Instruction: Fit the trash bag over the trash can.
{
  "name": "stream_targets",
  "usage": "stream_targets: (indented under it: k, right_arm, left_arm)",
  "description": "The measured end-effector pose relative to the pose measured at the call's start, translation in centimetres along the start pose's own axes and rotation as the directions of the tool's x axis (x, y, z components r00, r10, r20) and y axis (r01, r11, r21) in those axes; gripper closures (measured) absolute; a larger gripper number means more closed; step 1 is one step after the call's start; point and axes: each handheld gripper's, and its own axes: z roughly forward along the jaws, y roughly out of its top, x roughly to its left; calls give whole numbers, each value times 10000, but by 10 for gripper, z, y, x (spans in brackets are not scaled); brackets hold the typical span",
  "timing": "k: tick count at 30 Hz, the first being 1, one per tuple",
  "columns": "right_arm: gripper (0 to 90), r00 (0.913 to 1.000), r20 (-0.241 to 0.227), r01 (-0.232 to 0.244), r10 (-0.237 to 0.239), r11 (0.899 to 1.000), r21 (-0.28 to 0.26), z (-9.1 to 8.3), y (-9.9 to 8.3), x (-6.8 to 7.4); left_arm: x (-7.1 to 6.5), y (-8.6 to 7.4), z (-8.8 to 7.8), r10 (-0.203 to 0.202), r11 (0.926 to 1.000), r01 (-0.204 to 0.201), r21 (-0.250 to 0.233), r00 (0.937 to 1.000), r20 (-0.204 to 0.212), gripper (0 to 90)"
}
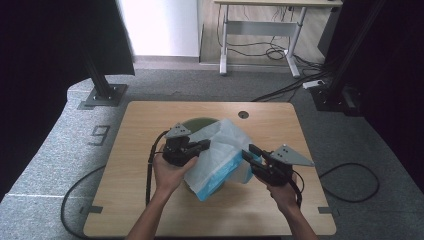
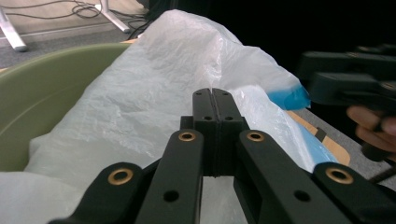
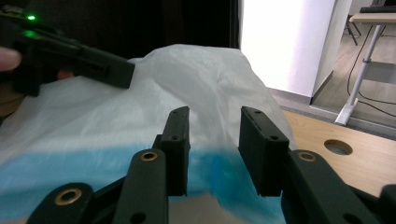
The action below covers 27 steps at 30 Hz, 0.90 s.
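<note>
A white plastic bag (image 1: 226,150) with a blue edge lies draped over a green bowl (image 1: 199,121) at the middle of the wooden table (image 1: 150,200). My left gripper (image 1: 204,145) reaches the bag's left side. In the left gripper view its jaws are pressed together (image 2: 212,99) with the tips in the bag's film (image 2: 154,84), beside the bowl's rim (image 2: 42,88). My right gripper (image 1: 248,152) is at the bag's right side. Its jaws (image 3: 215,135) stand apart, with the bag's blue edge (image 3: 116,163) between and beyond them, untouched by the pads.
A round cable hole (image 1: 243,114) sits near the table's far edge. Black cables (image 1: 150,170) trail from both grippers off the near side. Beyond the table are a black post base (image 1: 102,95), a white desk frame (image 1: 260,30) and floor cables.
</note>
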Motion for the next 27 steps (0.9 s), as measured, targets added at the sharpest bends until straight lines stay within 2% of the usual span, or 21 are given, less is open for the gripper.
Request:
stream_targets:
  k: [2, 4, 9, 15, 19, 22, 27]
  right_arm:
    - [598, 9999, -79, -76, 75, 9999, -89, -13, -5, 0]
    - [592, 9997, -188, -141, 139, 9998, -103, -18, -10, 0]
    - [580, 9991, -291, -292, 292, 9996, -5, -20, -19, 1]
    - [562, 9978, -324, -581, 584, 9983, 91, -9, -35, -4]
    - [560, 9950, -525, -856, 854, 9963, -28, 0, -40, -7]
    - [555, 9952, -497, -862, 849, 9960, -248, 2, -38, -7]
    - [544, 9940, -465, -996, 985, 9948, -211, 7, -36, -9]
  left_arm:
    - [2, 0, -1, -58, 9999, 57, -99, 10000, -56, 900]
    - [3, 2, -1, -203, 9995, 203, -242, 9998, -1, 900]
    - [5, 2, -1, -348, 9986, 351, -386, 9994, 78, 900]
    - [4, 1, -8, -229, 9966, 225, -786, 9997, -33, 900]
    - [7, 2, -10, -449, 9951, 481, -864, 9982, 392, 900]
    - [8, 1, -11, -527, 9939, 586, -939, 9965, 644, 900]
    - [8, 1, -12, -534, 9905, 629, -1219, 9954, 798, 900]
